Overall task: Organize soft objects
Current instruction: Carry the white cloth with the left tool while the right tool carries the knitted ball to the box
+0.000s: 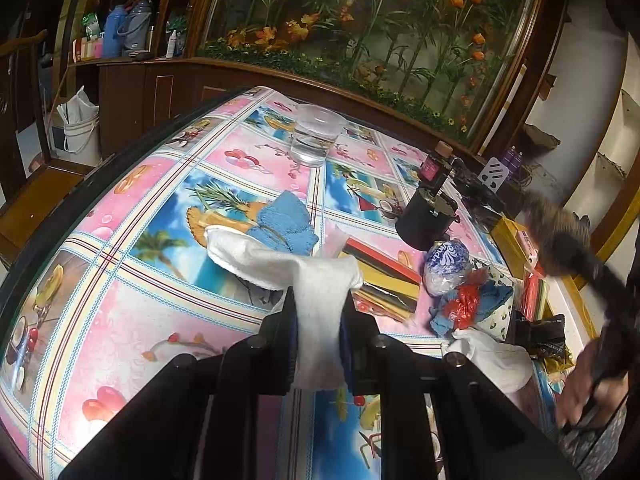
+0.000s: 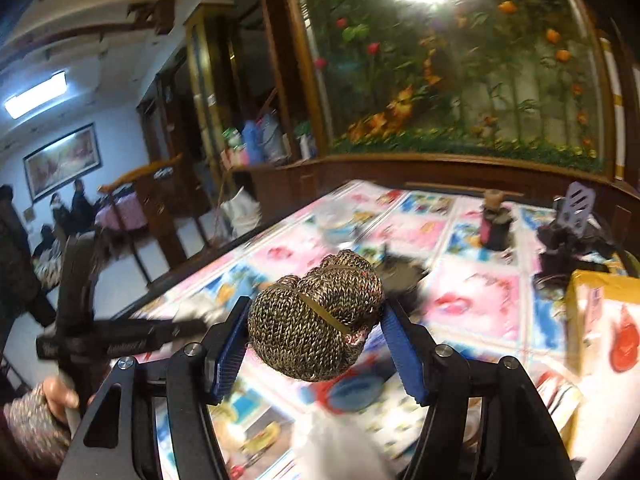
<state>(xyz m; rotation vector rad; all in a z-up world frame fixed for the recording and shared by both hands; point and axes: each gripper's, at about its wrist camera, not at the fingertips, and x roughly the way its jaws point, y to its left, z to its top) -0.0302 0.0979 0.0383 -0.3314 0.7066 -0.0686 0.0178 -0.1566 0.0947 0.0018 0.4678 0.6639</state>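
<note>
— White cloth (image 1: 316, 300); blue towel (image 1: 286, 222) bunched behind. Tablecloth (image 1: 132, 320) pink and sky-blue squares, palm and fruit prints.
— Knit bundle (image 2: 316, 316) mottled brown, tan band across. Blue pads (image 2: 404, 354) on black fingers. Red bag (image 1: 464, 304).

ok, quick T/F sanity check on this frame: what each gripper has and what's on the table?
1. The left gripper is clamped on a white fabric sock. True.
2. The right gripper holds a blue towel. False: a brown knitted bundle bound with a band sits between its jaws.
3. The clear plastic cup lies tipped over. False: it stands upright on the patterned tablecloth.
4. A folded blue cloth lies on the table beyond the white sock. True.
</note>
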